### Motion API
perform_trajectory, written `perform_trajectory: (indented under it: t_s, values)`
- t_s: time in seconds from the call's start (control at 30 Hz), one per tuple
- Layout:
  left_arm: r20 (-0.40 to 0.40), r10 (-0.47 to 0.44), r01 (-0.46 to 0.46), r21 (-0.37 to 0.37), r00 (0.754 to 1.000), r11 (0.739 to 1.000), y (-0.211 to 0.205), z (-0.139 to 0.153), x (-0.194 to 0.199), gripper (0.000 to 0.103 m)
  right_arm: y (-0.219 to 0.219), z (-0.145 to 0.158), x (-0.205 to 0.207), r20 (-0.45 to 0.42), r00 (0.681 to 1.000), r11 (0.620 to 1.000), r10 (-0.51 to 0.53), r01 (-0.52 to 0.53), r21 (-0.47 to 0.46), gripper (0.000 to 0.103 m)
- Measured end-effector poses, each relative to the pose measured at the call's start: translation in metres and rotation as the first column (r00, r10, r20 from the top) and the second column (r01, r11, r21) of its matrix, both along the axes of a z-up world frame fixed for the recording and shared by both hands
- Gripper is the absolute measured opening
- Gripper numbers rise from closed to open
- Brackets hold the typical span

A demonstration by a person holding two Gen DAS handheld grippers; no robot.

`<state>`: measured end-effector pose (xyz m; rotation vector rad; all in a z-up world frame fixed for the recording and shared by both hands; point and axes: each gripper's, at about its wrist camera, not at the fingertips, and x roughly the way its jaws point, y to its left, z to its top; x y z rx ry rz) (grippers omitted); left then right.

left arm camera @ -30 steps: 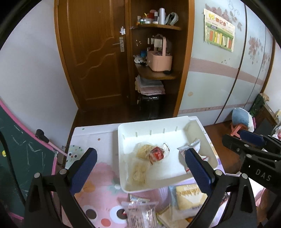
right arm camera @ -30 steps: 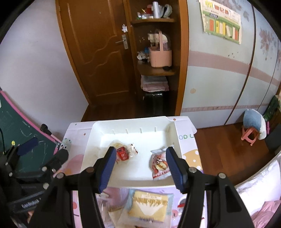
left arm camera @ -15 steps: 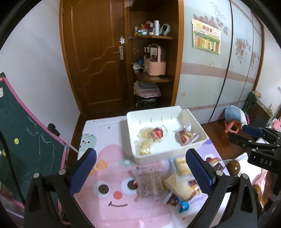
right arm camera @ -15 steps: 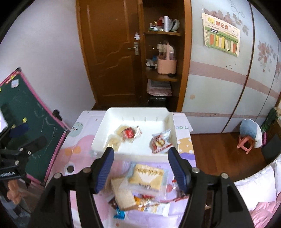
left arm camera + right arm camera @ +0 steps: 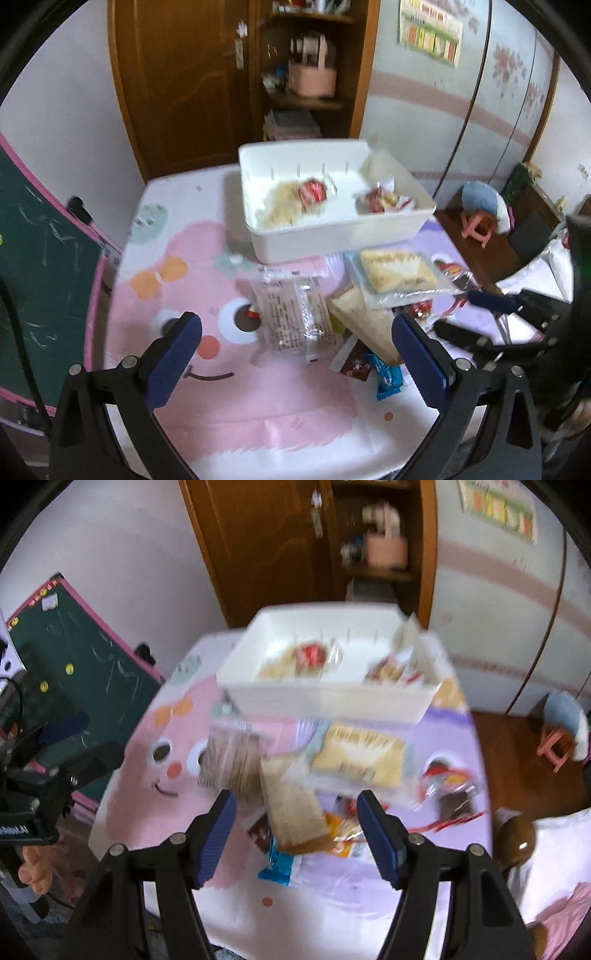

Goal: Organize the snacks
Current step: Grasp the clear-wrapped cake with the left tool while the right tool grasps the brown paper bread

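Note:
A white bin [image 5: 343, 236] [image 5: 332, 701] stands at the far side of the table and holds several wrapped snacks, one red [image 5: 312, 192]. In front of it lies a loose pile: a clear cracker pack [image 5: 295, 314] [image 5: 231, 760], a yellow cake pack [image 5: 397, 271] [image 5: 356, 757], a tan sandwich wedge [image 5: 365, 325] [image 5: 291, 812], a blue bar [image 5: 388, 376] [image 5: 279, 864]. My left gripper [image 5: 297, 360] is open and empty above the near table. My right gripper [image 5: 297, 827] is open and empty over the pile.
The table carries a pink cartoon mat [image 5: 207, 295]. A green chalkboard [image 5: 33, 280] leans at the left. A wooden door and shelf unit [image 5: 303, 85] stand behind. A pink stool [image 5: 478, 225] sits on the floor at the right.
Both grippers have pulled back from the bin toward the near side of the table and dropped lower. The snack pile now lies between the fingers. Both stay open.

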<state>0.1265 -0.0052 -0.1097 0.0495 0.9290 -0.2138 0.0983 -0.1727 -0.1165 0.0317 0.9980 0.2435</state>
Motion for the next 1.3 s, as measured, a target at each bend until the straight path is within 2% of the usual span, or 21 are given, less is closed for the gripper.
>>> perform_trajectory:
  t_s: [0.13,0.23,0.37,0.53,0.6,0.67,0.7,0.8,0.87,0.93,1.0,1.13,1.3]
  values:
    - [-0.075,0.017,-0.017,0.011,0.997,1.0,-0.006,-0.041,0.034,0.102,0.007,-0.055,0.018,-0.106,0.994,1.0,0.024,-0.023,0.007,0.068]
    - [-0.14,0.046,-0.046,0.007,0.989,0.999,-0.006,-0.071,0.057,0.102,0.012,-0.085,0.031,-0.159,0.987,1.0,0.024,-0.024,0.004,0.068]
    - [-0.239,0.074,-0.078,-0.01,0.968,0.997,-0.006,-0.106,0.081,0.102,0.022,-0.109,0.046,-0.201,0.978,0.999,0.052,-0.052,0.003,0.068]
    - [-0.303,0.101,-0.111,-0.017,0.948,0.994,-0.007,-0.133,0.097,0.102,0.039,-0.123,0.057,-0.209,0.974,0.994,0.091,-0.101,-0.039,0.068]
    - [-0.316,0.109,-0.119,-0.011,0.943,0.993,-0.008,-0.142,0.101,0.102,0.042,-0.126,0.062,-0.223,0.97,0.995,0.094,-0.101,-0.024,0.068]
    - [-0.327,0.103,-0.115,-0.017,0.939,0.993,-0.009,-0.147,0.102,0.102,0.044,-0.125,0.064,-0.213,0.972,0.994,0.096,-0.105,-0.029,0.067]
    - [-0.332,0.099,-0.112,-0.022,0.938,0.993,-0.01,-0.148,0.102,0.099,0.046,-0.125,0.065,-0.208,0.973,0.994,0.099,-0.108,-0.033,0.06]
    - [-0.35,0.059,-0.092,-0.079,0.935,0.993,-0.009,-0.153,0.104,0.081,0.046,-0.124,0.066,-0.202,0.974,0.993,0.106,-0.114,-0.028,0.055]
    - [-0.343,0.064,-0.097,-0.08,0.937,0.992,-0.007,-0.152,0.103,0.075,0.045,-0.122,0.066,-0.193,0.975,0.993,0.108,-0.115,-0.029,0.054]
    - [-0.323,0.057,-0.085,-0.075,0.945,0.994,-0.006,-0.15,0.099,0.064,0.045,-0.12,0.062,-0.187,0.976,0.993,0.107,-0.113,-0.02,0.053]
    - [-0.306,0.064,-0.083,-0.05,0.95,0.995,-0.005,-0.145,0.093,0.06,0.04,-0.116,0.057,-0.185,0.977,0.994,0.105,-0.109,-0.008,0.053]
    - [-0.29,0.079,-0.104,-0.075,0.954,0.992,0.007,-0.135,0.08,0.058,0.038,-0.104,0.048,-0.164,0.98,0.993,0.115,-0.114,0.015,0.053]
    - [-0.223,0.095,-0.119,-0.1,0.97,0.988,0.032,-0.1,0.055,0.057,0.03,-0.073,0.023,-0.11,0.983,0.988,0.147,-0.141,0.064,0.053]
